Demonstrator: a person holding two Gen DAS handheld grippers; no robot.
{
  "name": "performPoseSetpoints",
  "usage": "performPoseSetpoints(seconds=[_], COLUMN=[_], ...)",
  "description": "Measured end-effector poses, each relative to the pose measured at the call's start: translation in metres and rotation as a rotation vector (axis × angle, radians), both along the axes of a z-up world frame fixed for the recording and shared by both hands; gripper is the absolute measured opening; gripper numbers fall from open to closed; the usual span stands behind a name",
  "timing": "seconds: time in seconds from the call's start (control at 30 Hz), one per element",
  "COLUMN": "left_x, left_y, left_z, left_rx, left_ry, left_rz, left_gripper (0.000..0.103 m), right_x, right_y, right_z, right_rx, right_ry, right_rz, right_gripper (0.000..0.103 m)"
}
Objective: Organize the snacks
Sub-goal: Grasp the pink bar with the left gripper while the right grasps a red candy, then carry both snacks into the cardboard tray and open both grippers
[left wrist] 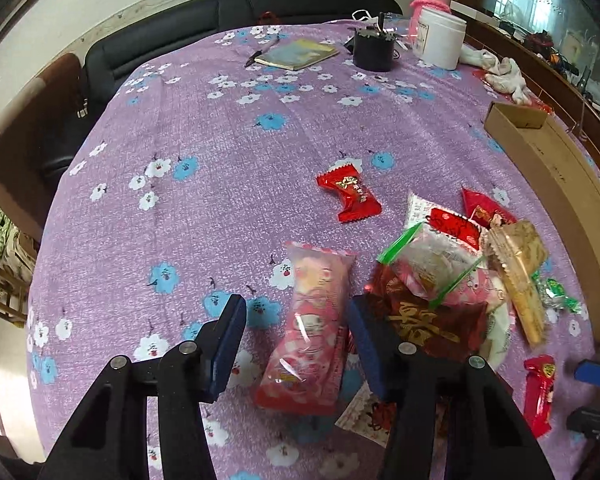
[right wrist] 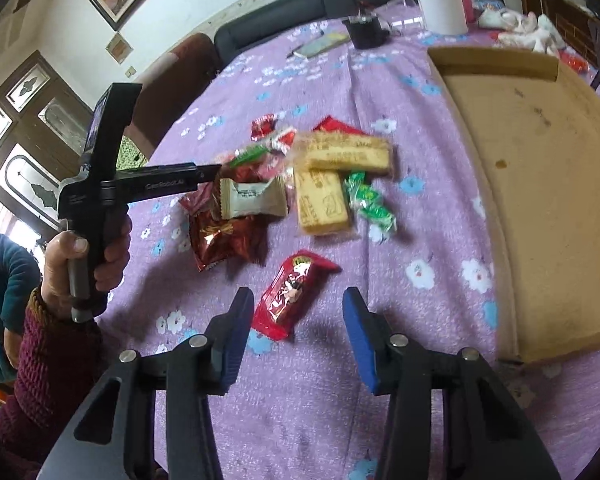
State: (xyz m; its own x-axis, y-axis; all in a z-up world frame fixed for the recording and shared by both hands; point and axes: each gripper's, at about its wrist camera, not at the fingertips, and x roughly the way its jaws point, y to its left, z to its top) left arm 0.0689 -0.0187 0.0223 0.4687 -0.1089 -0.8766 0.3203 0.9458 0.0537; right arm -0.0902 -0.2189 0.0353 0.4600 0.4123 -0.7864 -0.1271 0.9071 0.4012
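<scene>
The left hand-held gripper (left wrist: 296,336) stands part open astride a pink snack packet (left wrist: 308,328), pads not pressing it; the right hand-held gripper (right wrist: 296,316) hangs part open, empty, over a red candy bar (right wrist: 290,294) near the worktop's (left wrist: 220,140) near edge. Both look light, soft and crinkly, best pinched mid-body. Two biscuit packs (right wrist: 332,172) lie beside one cardboard box (right wrist: 540,184).

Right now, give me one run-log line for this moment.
left gripper: open, straddling pink snack packet | right gripper: open, over red candy bar | cardboard box: empty
</scene>
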Motion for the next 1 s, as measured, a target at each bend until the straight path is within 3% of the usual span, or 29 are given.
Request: performPoseSetpoints(seconds=[0.1,0.13,0.17,0.2,0.3,0.47,0.53,0.57,0.6,0.8,1.0], left_x=[0.000,-0.001,-0.001,-0.002,-0.008,-0.023,-0.029,-0.031,-0.035,-0.049,-0.057], left_y=[0.003,0.004,0.007,0.010,0.016,0.029,0.033,0.036,0.038,0.043,0.032], left_z=[-0.005,-0.005,-0.005,-0.005,-0.004,0.000,0.003,0.004,0.005,0.015,0.033], left_rx=[-0.007,-0.016,-0.034,-0.044,-0.027,-0.063,-0.069,-0.075,-0.081,-0.118,-0.159], left_ry=[-0.014,-0.017,-0.012,-0.010,-0.030,-0.037,-0.047,-0.053,-0.058,-0.081,-0.097], left_rz=[0.001,0.005,0.009,0.019,0.051,0.076,0.087,0.094,0.097,0.099,0.066], left_gripper=[0.056,0.047,0.032,0.030,0.028,0.027,0.027,0.027,0.027,0.027,0.027], right_x=[0.004,0.005,0.006,0.009,0.016,0.021,0.020,0.020,0.019,0.012,0.004], right_y=[0.007,0.009,0.012,0.013,0.020,0.029,0.034,0.035,0.036,0.034,0.020], right_z=[-0.002,-0.003,-0.004,-0.004,-0.011,-0.016,-0.017,-0.018,-0.018,-0.016,0.008], right_rx=[-0.013,-0.023,-0.036,-0.045,-0.070,-0.132,-0.178,-0.187,-0.189,-0.172,-0.138], right_ry=[0.010,0.012,0.015,0.017,0.036,0.025,0.012,0.012,0.009,-0.013,-0.095], right_rz=[0.002,0.006,0.003,0.003,0.009,0.011,0.012,0.013,0.019,0.039,0.018], right_gripper=[0.046,0.046,0.046,0.046,0.046,0.045,0.037,0.023,0.019,0.019,0.019])
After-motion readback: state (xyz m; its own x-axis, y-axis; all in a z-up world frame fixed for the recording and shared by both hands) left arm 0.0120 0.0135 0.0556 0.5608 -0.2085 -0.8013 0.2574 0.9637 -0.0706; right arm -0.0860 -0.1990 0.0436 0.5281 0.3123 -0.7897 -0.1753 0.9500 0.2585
